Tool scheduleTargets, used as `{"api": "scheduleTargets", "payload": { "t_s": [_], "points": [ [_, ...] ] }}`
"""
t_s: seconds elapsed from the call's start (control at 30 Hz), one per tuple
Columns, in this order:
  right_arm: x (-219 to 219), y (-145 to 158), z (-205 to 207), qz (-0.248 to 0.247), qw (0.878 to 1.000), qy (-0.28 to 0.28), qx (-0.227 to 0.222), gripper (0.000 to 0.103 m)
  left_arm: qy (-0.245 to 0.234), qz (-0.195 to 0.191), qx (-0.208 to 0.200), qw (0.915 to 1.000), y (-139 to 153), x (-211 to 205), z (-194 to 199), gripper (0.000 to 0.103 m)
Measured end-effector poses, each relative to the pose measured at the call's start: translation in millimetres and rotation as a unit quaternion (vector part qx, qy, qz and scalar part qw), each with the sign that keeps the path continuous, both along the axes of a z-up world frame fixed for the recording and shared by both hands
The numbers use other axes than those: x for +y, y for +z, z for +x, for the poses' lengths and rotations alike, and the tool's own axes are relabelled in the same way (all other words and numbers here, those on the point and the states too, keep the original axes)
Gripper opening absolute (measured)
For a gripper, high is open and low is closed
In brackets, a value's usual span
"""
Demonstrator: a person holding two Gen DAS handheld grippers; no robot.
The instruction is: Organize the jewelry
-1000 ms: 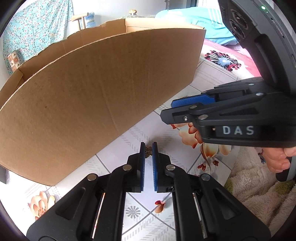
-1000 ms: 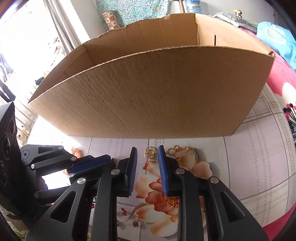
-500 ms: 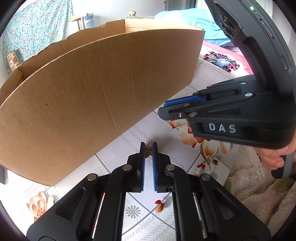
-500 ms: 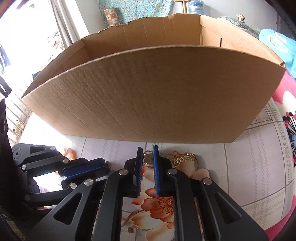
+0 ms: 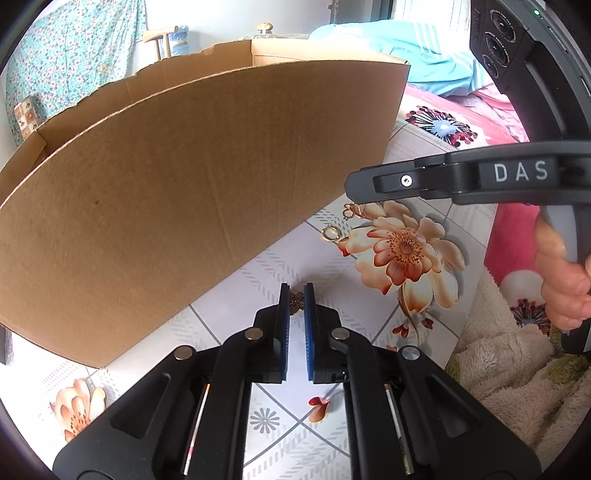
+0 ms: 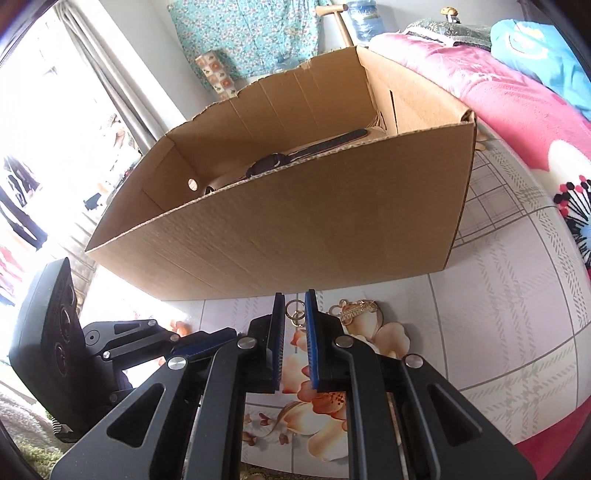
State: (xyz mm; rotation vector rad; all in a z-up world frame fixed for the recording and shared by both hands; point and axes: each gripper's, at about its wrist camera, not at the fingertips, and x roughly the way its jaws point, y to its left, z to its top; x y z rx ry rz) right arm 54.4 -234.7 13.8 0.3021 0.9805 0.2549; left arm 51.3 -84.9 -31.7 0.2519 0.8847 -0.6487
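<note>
1. Box (image 6: 295, 229): plain brown cardboard, lighter tan inside.
2. Cloth (image 5: 436, 295): white ground, pale grey check lines, orange-and-cream flowers with red-brown centres.
3. Blanket (image 6: 517, 96): pink, with white patches and a black, red and blue burst flower.
4. Rings (image 6: 293, 308): gold.
5. Charm (image 6: 354, 310): gold.
6. Brooch (image 5: 295, 301): dark bronze, flower-patterned.
7. Left gripper (image 5: 295, 306): black frame, blue pads.
8. Right gripper (image 6: 294, 314): black frame, blue pads; white letters "DAS" on its side.
9. Curtain (image 6: 243, 33): teal, small floral print.
10. Strap (image 6: 314, 147): dark navy, inside the box.
11. Towel (image 5: 509, 362): cream, fluffy.
</note>
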Motion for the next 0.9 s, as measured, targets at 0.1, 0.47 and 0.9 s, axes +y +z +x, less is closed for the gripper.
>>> {"api": "scheduleTargets", "payload": {
  "t_s": [0.1,0.47,0.9],
  "points": [
    [2,1,-3,0.000,1.000,0.001,0.000,0.011,-0.001,-0.004,0.001,1.0000,0,0,0,0.006],
    [4,3,-4,0.005,1.000,-0.001,-0.006,0.011,0.001,-0.006,0.001,1.0000,5,2,-2,0.006],
    [3,5,-8,0.004,1.000,-0.001,-0.014,0.011,-0.001,-0.006,-0.010,0.9999,11,-2,-3,0.006]
  ]
}}
